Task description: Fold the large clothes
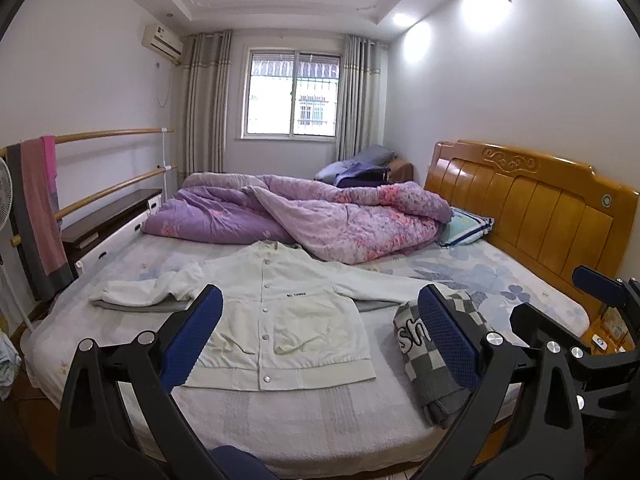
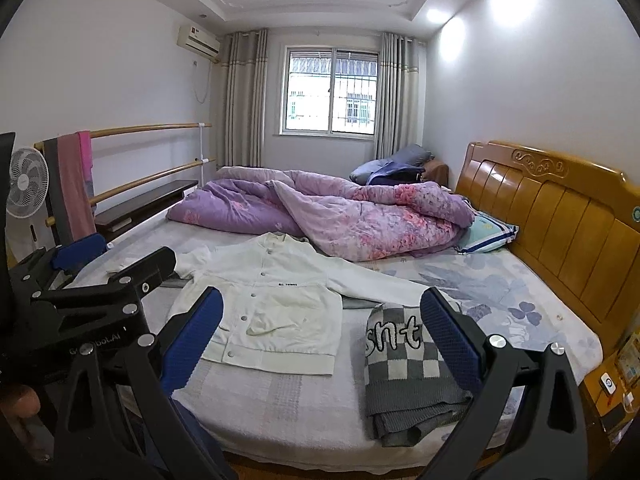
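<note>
Both claws, left (image 1: 320, 328) and right (image 2: 320, 332), gape empty above the bed (image 2: 280, 408); jacket (image 1: 280, 316) lies unfolded, sweater (image 2: 404, 376) already folded

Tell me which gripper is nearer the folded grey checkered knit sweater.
Right. The right gripper hangs open just before the folded grey checkered knit sweater; the left gripper faces the white snap-button jacket, farther left.

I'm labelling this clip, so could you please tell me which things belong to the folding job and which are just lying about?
Job: white jacket, spread flat; folded checked grey sweater; left gripper; right gripper.
Lying about: purple quilt, striped pillow, standing fan, hanging towels.
</note>
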Action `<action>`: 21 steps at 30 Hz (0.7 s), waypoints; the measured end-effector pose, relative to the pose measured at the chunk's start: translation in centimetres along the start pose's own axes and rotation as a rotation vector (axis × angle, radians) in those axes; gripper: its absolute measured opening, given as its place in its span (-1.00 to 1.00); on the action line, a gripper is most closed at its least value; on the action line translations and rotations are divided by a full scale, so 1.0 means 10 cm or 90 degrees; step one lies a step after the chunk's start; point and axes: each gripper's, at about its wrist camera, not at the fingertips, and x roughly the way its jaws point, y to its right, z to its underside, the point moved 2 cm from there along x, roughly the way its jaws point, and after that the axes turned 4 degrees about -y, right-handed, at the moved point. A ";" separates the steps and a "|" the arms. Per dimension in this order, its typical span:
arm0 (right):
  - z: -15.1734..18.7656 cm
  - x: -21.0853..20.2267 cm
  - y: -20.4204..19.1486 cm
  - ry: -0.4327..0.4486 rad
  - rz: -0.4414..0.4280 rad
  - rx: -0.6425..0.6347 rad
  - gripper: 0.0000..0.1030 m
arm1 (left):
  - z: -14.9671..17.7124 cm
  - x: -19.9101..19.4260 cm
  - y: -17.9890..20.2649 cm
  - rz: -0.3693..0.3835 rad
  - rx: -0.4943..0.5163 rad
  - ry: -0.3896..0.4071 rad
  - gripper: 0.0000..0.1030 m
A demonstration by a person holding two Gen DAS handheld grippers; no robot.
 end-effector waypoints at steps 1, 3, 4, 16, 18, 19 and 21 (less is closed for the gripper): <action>0.00 0.00 0.00 0.001 0.000 0.001 0.85 | 0.00 0.00 -0.01 -0.002 0.002 0.003 0.90; 0.00 -0.02 -0.01 0.002 -0.002 0.003 0.85 | -0.01 -0.03 -0.02 -0.004 0.004 0.006 0.90; 0.00 -0.03 -0.01 0.005 -0.004 0.004 0.85 | -0.01 -0.04 -0.02 -0.002 0.003 0.006 0.90; 0.01 -0.09 -0.02 0.009 -0.003 0.009 0.85 | -0.03 -0.08 -0.01 -0.006 0.008 0.013 0.90; 0.02 -0.09 -0.02 0.010 -0.004 0.012 0.85 | -0.02 -0.08 -0.01 -0.004 0.006 0.013 0.90; 0.02 -0.10 -0.02 0.010 -0.004 0.013 0.85 | -0.02 -0.09 -0.01 -0.002 0.005 0.013 0.90; 0.03 -0.10 -0.03 0.011 -0.001 0.013 0.85 | -0.03 -0.09 0.00 -0.002 0.005 0.013 0.90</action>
